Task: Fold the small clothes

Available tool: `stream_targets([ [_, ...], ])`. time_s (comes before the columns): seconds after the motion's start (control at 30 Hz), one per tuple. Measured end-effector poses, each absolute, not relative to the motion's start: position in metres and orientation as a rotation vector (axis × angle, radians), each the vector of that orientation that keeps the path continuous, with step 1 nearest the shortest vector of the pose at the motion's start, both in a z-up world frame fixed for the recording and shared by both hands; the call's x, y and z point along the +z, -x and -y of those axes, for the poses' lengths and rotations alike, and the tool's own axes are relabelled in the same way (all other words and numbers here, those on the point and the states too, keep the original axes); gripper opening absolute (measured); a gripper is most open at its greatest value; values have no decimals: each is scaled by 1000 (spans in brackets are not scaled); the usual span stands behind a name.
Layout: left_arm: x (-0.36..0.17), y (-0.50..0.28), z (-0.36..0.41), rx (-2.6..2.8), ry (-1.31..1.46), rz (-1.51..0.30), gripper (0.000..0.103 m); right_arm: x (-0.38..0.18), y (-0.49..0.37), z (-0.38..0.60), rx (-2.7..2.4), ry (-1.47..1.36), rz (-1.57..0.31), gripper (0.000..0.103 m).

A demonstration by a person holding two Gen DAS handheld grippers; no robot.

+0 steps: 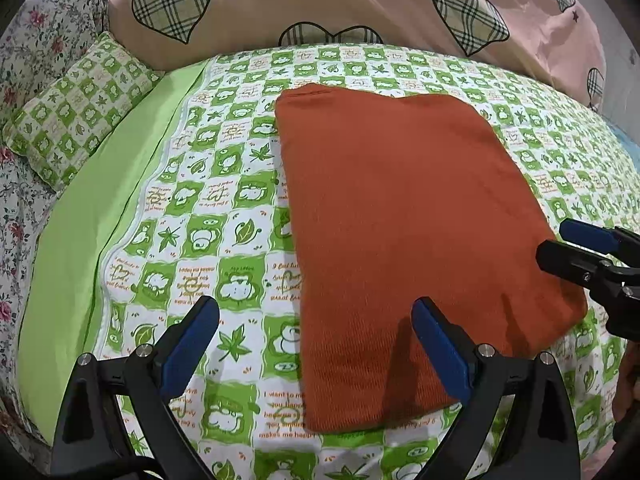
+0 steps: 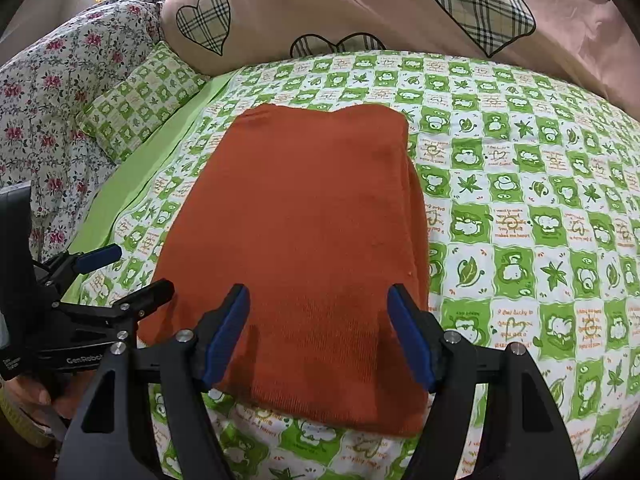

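A rust-orange knit garment (image 1: 400,216) (image 2: 304,220) lies folded into a flat rectangle on the green-and-white checked bedspread (image 1: 224,208) (image 2: 520,208). My left gripper (image 1: 316,312) hovers open over the garment's near left corner, its right finger above the cloth and its left finger over the bedspread. My right gripper (image 2: 318,300) stands open above the garment's near edge, nothing between its blue pads. Each gripper shows in the other's view: the right gripper (image 1: 576,244) at the garment's right edge, the left gripper (image 2: 132,272) at its left edge.
A pink duvet with plaid hearts (image 1: 320,4) (image 2: 360,4) is piled along the back. A small checked pillow (image 1: 76,108) (image 2: 140,96) and a floral quilt (image 1: 24,80) (image 2: 44,92) lie at the left. A plain green sheet strip (image 1: 104,208) runs beside the bedspread.
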State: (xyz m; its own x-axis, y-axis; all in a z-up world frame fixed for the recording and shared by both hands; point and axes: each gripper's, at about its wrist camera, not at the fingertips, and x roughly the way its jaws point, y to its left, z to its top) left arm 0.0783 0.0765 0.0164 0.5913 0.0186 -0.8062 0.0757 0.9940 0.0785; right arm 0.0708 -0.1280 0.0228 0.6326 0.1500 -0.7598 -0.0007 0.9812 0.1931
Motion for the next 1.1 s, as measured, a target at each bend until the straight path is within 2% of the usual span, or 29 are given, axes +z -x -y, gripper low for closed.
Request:
stream_targets([
  [0.6, 14, -117, -91, -43, -35, -962, 97, 23, -123, 162, 73, -255, -841, 71],
  [0.63, 14, -122, -92, -42, -30, -963, 97, 23, -130, 167, 73, -277, -836, 69],
  [0.7, 13, -128, -93, -48, -25, -964, 97, 21, -148, 177, 74, -316, -838, 56],
  [0.83, 10, -147, -95, -53, -14, -967, 97, 12, -182, 192, 52, -381, -854, 53],
  [0.87, 8, -151, -96, -57, -10, -970, 97, 8, -191, 196, 44, -398, -863, 49],
  [0.93, 3, -160, -97, -58, 3, -987, 96, -1, -206, 202, 37, -422, -887, 23],
  [0.97, 1, -163, -98, -63, 11, -994, 95, -4, -211, 204, 36, -431, -902, 15],
  [1.1, -3, -169, -99, -59, 21, -990, 95, 11, -204, 200, 26, -393, -810, 12],
])
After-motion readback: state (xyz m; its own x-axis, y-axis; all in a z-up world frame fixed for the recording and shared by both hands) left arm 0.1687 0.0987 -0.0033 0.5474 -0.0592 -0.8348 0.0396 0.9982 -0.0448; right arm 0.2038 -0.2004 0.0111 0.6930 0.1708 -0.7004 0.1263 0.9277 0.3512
